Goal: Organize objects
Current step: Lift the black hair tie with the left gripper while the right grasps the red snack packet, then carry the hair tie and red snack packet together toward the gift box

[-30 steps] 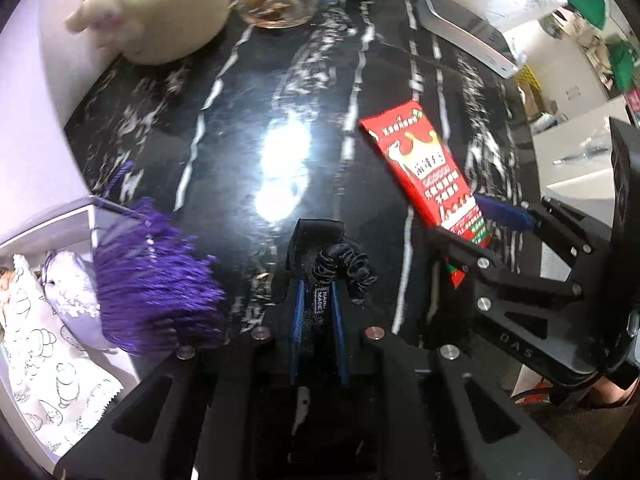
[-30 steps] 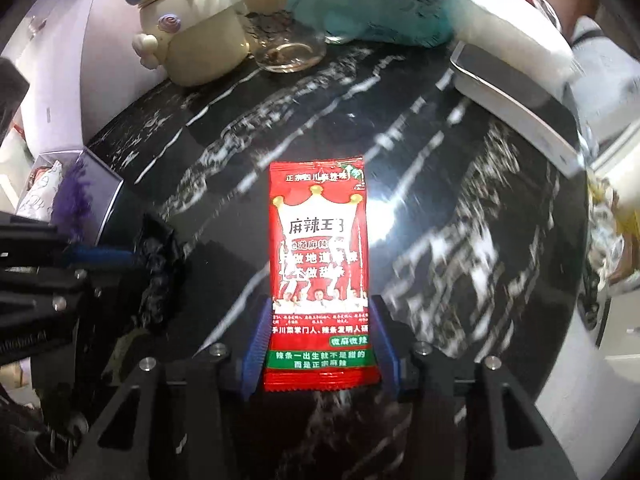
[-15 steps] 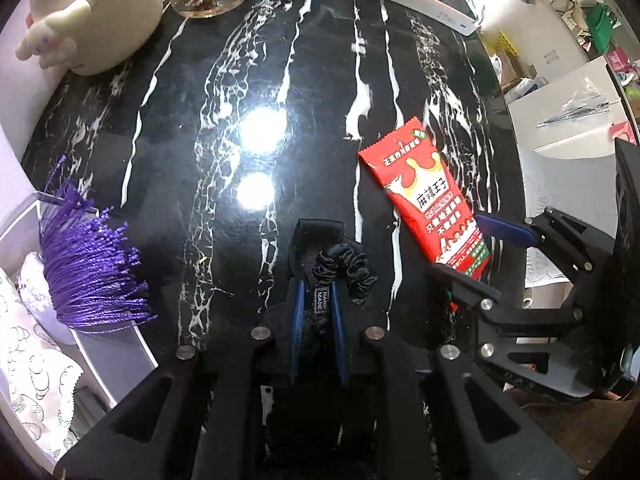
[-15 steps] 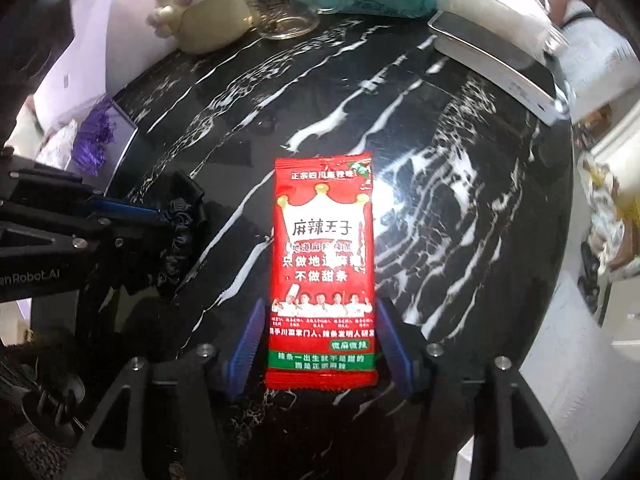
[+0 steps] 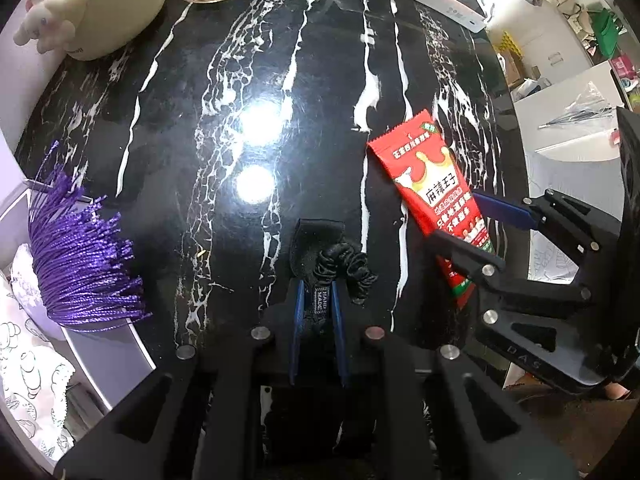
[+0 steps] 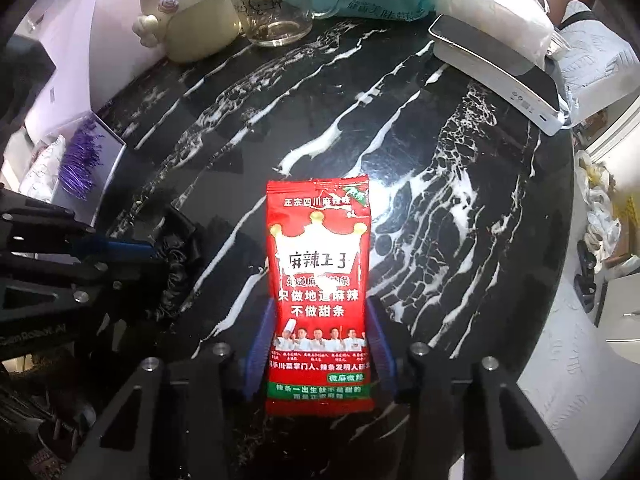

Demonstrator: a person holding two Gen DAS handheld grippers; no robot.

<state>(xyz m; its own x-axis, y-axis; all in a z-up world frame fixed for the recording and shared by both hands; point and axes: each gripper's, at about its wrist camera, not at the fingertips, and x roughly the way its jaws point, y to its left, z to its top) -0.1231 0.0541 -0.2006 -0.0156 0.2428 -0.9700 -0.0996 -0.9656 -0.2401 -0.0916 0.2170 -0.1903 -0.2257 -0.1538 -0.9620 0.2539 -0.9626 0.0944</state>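
While the left gripper [image 5: 317, 300] is pinching a black scrunchie [image 5: 340, 266] between jaws pressed together on its fabric label, the right gripper [image 6: 318, 344] is closing its jaws on a red snack packet [image 6: 320, 280], the blue pads sitting against the packet's two long edges near its lower end. Both things are lying on the black marble table [image 5: 248, 80], near each other. A purple tassel [image 5: 76, 264] is hanging over the edge of a clear box [image 5: 104, 344] at the table's left side.

Both point steeply down: the left gripper [image 5: 316, 304] clamped tight, the right gripper [image 6: 320, 344] closing, pads seemingly touching.
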